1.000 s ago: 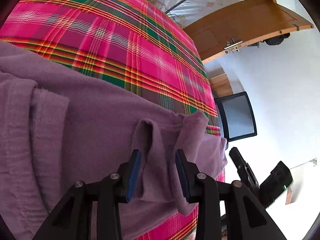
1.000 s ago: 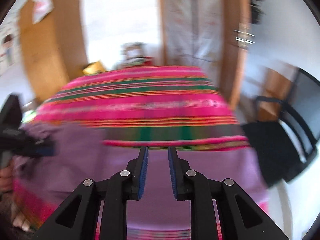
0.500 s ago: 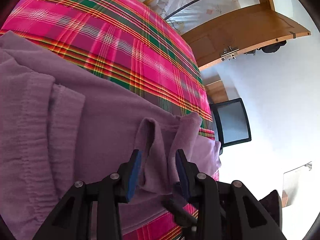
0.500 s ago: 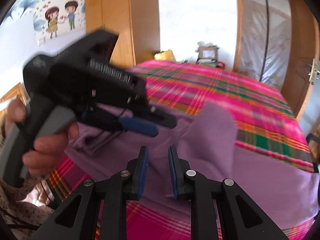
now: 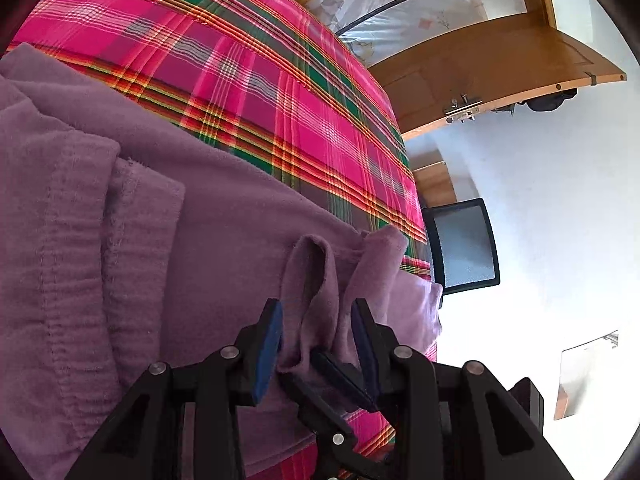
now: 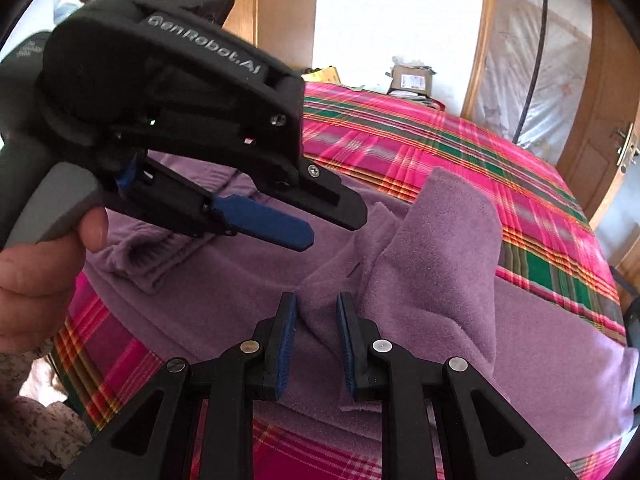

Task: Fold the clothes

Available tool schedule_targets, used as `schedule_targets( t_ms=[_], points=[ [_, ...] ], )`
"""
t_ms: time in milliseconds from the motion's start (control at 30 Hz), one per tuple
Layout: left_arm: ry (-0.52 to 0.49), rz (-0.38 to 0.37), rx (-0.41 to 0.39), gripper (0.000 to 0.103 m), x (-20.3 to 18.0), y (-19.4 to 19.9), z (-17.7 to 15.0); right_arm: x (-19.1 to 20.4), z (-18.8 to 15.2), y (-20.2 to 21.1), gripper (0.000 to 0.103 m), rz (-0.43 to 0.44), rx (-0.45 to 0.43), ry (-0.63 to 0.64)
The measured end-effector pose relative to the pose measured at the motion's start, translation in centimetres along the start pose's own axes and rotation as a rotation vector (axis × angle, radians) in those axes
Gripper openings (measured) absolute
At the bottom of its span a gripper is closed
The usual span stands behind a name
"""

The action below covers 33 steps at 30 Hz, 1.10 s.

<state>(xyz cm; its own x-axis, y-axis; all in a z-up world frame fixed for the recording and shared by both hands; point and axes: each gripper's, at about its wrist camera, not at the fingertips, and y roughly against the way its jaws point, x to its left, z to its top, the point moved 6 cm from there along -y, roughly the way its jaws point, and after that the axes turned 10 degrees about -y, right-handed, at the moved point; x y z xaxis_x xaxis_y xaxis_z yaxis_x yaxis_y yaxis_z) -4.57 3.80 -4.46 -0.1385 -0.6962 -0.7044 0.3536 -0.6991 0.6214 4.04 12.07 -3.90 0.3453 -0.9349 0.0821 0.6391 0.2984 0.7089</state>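
The left tool (image 5: 318,334) stands with its jaws fairly wide, and a raised fold of the purple garment (image 5: 224,220) passes between its blue pads; the cloth seems to lie against the left pad, but I cannot tell if the pads really press it. In the right wrist view the same left tool (image 6: 320,232) hangs just above the garment (image 6: 248,280), carried by a hand (image 6: 44,256) at the left edge.

The right tool (image 6: 316,324) has a narrower gap. A ridge of the purple fleece rises between its pads, and the pads stand a little apart from the cloth on both sides, so it grips nothing. In the left wrist view its black fingers (image 5: 340,376) reach in under the held fold.

The garment lies spread on the bed, over a pink plaid bedcover (image 5: 256,76) with green and orange stripes. Its ribbed waistband (image 5: 76,264) is bunched to the left, and one flap (image 6: 452,240) stands up. Beyond the bed are a wooden door (image 5: 480,76) and a black chair (image 5: 464,248).
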Motion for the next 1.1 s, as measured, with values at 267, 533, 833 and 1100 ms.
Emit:
schedule_targets(
  t_ms=[267,533,833,1100],
  points=[
    [0.009,0.005,-0.014,0.036,0.1,0.3,0.1,-2.4,0.7,2.2,0.005,-0.011,-0.062,-0.087],
    [0.008,0.014,0.000,0.036,-0.3,-0.3,-0.4,-7.9,2.2,6.9,0.005,-0.059,-0.186,-0.246],
    [-0.012,0.036,0.019,0.036,-0.9,-0.9,-0.9,-15.3,1.5,10.1,0.005,-0.169,-0.251,-0.441],
    [-0.036,0.053,0.050,0.036,-1.9,-2.2,-1.3,-19.7,-0.1,12.4,0.005,-0.205,-0.292,-0.544]
  ],
)
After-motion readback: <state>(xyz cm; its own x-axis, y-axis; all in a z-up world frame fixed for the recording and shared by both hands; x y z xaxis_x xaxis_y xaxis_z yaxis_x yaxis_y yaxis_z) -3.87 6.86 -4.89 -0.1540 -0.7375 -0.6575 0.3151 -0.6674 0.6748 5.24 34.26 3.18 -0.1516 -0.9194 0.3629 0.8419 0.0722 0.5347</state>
